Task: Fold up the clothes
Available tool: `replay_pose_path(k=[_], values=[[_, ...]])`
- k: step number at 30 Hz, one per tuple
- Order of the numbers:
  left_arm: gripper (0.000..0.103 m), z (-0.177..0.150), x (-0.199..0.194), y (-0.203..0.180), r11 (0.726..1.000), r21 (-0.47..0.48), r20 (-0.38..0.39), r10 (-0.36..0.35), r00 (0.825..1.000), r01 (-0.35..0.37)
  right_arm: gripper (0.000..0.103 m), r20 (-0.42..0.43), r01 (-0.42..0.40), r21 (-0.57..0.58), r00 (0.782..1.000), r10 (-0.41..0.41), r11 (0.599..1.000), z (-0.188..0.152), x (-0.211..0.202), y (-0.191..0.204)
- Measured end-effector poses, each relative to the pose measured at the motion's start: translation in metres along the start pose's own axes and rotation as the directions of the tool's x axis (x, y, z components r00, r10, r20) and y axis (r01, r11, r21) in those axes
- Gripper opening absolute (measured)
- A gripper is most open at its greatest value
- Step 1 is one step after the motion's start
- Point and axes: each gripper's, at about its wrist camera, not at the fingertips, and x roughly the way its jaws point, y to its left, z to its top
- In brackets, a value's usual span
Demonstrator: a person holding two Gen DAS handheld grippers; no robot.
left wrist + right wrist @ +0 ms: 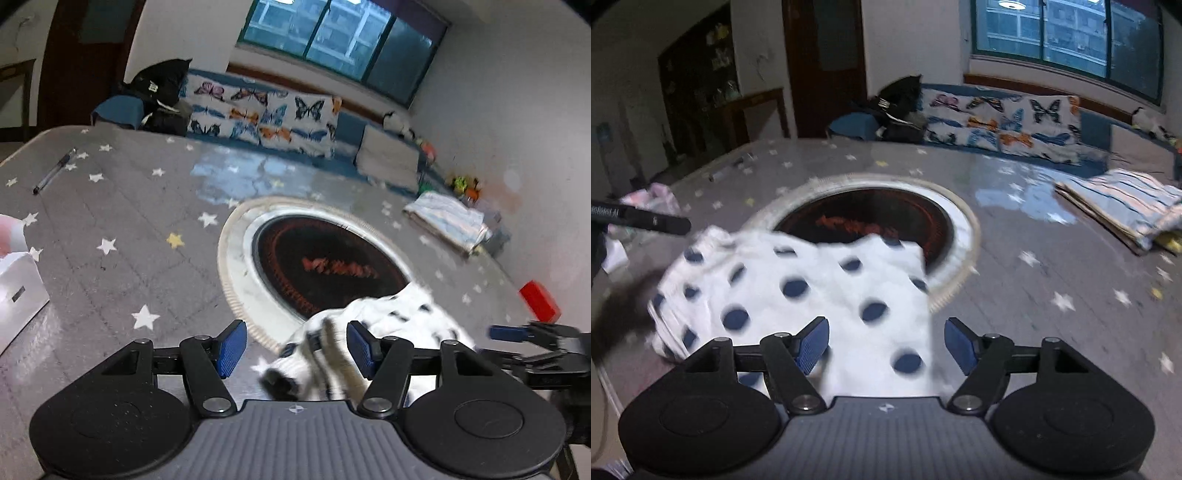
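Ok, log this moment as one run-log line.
task: fold clothes | left gripper: open | right gripper: open | polka-dot garment: bunched on table, unheld | folded striped cloth: far right

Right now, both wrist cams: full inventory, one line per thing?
polka-dot garment: 1, white with dark blue dots, bunched on the table's near edge, partly over the round cooktop
round cooktop: 1, black glass, pale ring, set in the table centre
table: 1, grey cover with stars
folded striped clothes: 1 stack, pale blue and white, far right of the table
pen: 1, dark, far left of the table
white box: 1, left edge
red block: 1, right edge
butterfly cushions: a row, white with coloured butterflies, on the bench under the window
left gripper: black, blue pads, open, the garment's edge between them
right gripper: same, open over the garment
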Motion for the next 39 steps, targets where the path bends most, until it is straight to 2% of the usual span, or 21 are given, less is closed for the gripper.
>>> replay_pose_path(k=[7,12,17,22,29,39], values=[[0.039,-0.004,-0.001,-0.043,0.992,0.042,0.028,-0.119,0.992,0.118,0.071,0.018,-0.101,0.019,0.995,0.101,0.995,0.030,0.038,0.005],[0.035,-0.011,0.020,-0.057,0.986,0.045,-0.009,-0.159,0.987,0.159,0.070,0.003,-0.104,0.047,0.995,0.104,0.993,0.041,0.069,0.007],[0.031,-0.022,0.040,-0.037,0.995,-0.021,-0.078,-0.104,0.992,0.102,0.070,-0.048,-0.065,0.066,0.996,0.069,0.996,0.037,0.092,0.004],[0.029,-0.029,0.038,-0.028,0.992,-0.059,-0.076,-0.117,0.990,0.112,0.070,-0.061,-0.034,0.074,0.997,0.039,0.997,0.037,0.096,0.000],[0.029,-0.017,0.032,-0.036,0.991,-0.053,-0.030,-0.126,0.992,0.125,0.071,-0.013,-0.066,-0.010,0.998,0.066,0.998,0.037,0.069,0.016],[0.027,-0.014,0.052,-0.027,0.990,-0.112,-0.054,-0.095,0.994,0.088,0.071,-0.018,-0.162,-0.128,0.987,0.161,0.979,0.022,0.058,0.054]])
